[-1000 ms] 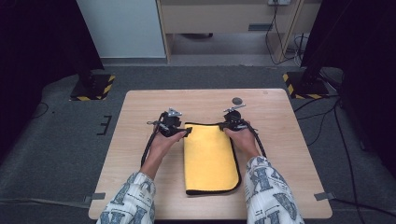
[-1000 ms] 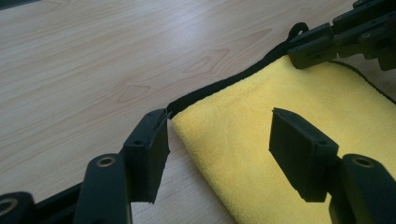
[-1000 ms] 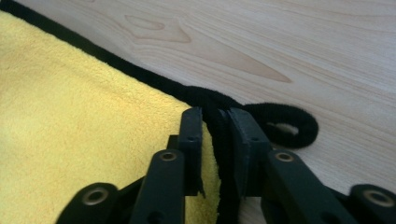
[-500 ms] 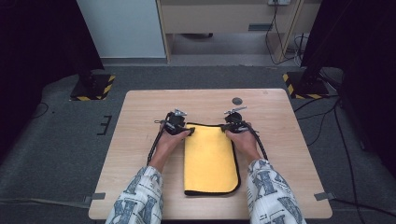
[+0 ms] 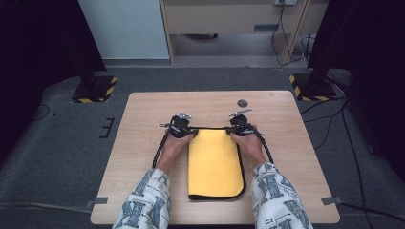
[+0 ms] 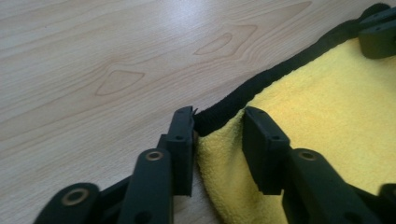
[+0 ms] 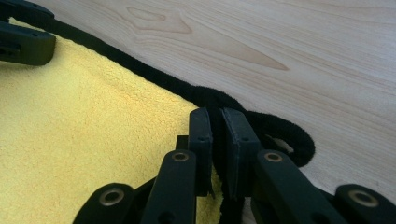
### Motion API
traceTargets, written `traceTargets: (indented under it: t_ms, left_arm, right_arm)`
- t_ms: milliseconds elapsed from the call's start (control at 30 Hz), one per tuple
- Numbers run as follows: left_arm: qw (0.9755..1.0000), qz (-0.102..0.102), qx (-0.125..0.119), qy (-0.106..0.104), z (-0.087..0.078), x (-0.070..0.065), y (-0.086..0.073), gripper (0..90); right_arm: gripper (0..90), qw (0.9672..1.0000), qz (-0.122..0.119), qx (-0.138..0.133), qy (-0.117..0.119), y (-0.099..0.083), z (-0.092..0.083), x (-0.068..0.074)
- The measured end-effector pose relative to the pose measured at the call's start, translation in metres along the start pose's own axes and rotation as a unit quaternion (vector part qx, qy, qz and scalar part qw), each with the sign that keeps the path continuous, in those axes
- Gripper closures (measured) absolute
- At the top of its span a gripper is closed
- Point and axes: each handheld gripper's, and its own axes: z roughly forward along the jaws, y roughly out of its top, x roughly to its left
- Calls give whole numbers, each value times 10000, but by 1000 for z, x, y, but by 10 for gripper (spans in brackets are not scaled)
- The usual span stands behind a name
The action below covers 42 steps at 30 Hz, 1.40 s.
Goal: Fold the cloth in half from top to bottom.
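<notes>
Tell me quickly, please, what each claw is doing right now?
Left claw: open, jaws have just been closing around the corner of the yellow cloth, not yet pinching it.
Right claw: shut on the cloth's black edge.

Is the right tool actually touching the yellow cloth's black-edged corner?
Touching. In the right gripper view the right tool has its jaws pinched shut on the black hem of the yellow cloth, with no gap at the pads.

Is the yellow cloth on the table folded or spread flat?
Folded. The yellow cloth lies as a narrow rectangle, and its near edge is rounded and doubled, with the black trim running beneath it like a second layer.
</notes>
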Motion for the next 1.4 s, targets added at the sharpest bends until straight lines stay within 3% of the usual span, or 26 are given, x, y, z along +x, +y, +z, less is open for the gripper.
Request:
traceTargets:
  t_ms: [100,233,300,767,1400]
  left_arm:
    - [10000,-82,12,-45,0,-2,1,776]
    - [10000,12,-51,69,-2,-6,5,818]
    - [9997,50,-226,97,-6,-7,9,822]
    - [9968,382,-662,249,-33,-15,52,824]
    - [9935,434,-1019,270,-46,-19,75,825]
  right_arm:
    - [831,10000,6,-34,21,0,-1,-1]
    - [836,9999,34,-146,21,1,-3,-2]
    - [837,9998,64,-196,42,3,-5,-4]
    - [839,9962,151,-858,-10,36,-37,-13]
    - [839,9901,273,-1375,-39,52,-57,-19]
